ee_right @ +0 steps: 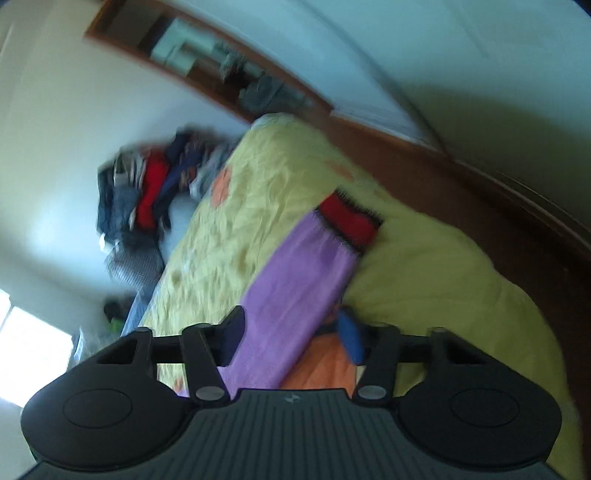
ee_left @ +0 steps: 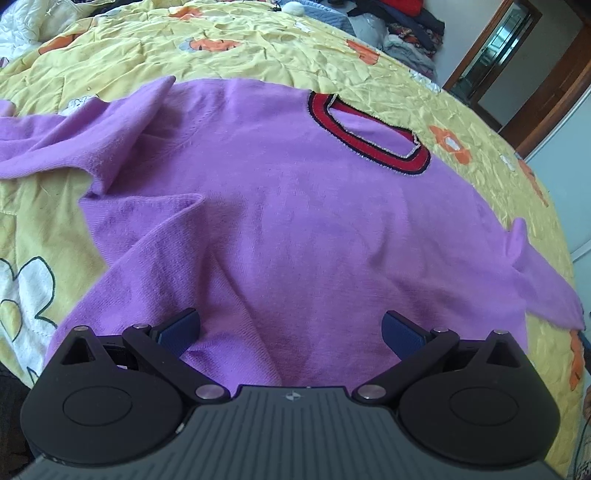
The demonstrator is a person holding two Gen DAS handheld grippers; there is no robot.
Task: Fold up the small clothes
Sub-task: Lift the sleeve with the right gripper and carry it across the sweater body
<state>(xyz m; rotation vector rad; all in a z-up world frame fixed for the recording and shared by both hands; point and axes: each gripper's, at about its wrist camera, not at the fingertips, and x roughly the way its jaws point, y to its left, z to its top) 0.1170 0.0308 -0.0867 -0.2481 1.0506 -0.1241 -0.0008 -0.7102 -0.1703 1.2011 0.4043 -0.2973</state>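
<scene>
A purple sweater point(ee_left: 295, 206) with a red and black collar point(ee_left: 373, 136) lies front up on the yellow flowered quilt point(ee_left: 258, 51). Its left sleeve point(ee_left: 74, 136) is bunched and its right sleeve point(ee_left: 546, 284) trails toward the bed's edge. My left gripper point(ee_left: 291, 326) hovers open over the hem, with nothing between its fingers. The right wrist view is blurred and rolled. There my right gripper point(ee_right: 291, 338) stands open. A purple sleeve point(ee_right: 295, 288) with a red cuff point(ee_right: 349, 218) runs between its fingers, and its blue right pad point(ee_right: 351, 339) is clear of the cloth.
A pile of dark and red clothes point(ee_right: 147, 192) is heaped at the far end of the bed point(ee_left: 406, 29). A wooden door frame point(ee_left: 517, 66) stands beyond the bed's right side. A white quilt point(ee_left: 22, 26) lies at the far left.
</scene>
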